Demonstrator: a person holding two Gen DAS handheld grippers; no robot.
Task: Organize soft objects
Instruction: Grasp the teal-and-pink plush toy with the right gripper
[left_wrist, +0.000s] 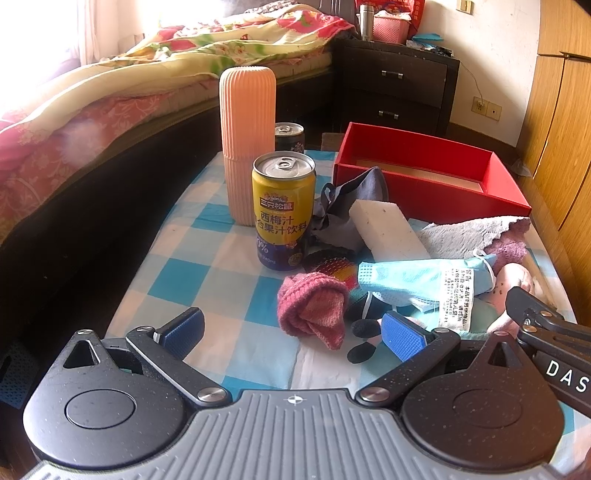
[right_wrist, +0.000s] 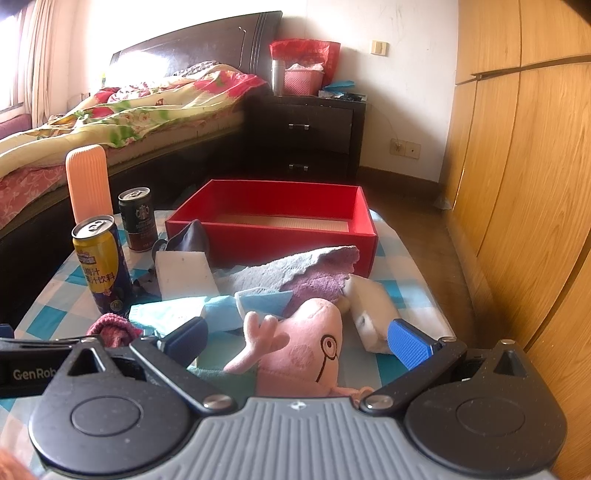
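— The jaws? 
— Left gripper (left_wrist: 291, 328) wide apart, the pink sock (left_wrist: 314, 308) lower centre; right gripper (right_wrist: 298, 339) wide apart around the pink plush toy (right_wrist: 314, 347).
— The red box (right_wrist: 273, 218), centre frame? 
— Shows only its bare floor.

Bright daylight from the window (left_wrist: 110, 26) at upper left — blown out to white there, hazing the bed (left_wrist: 92, 110) beneath. Warm cast on the wooden wardrobe (right_wrist: 517, 166). Strong fisheye bending at the edges, dark vignette in the corners. Sharp mid-frame — soft and slightly blurred toward the far wall.
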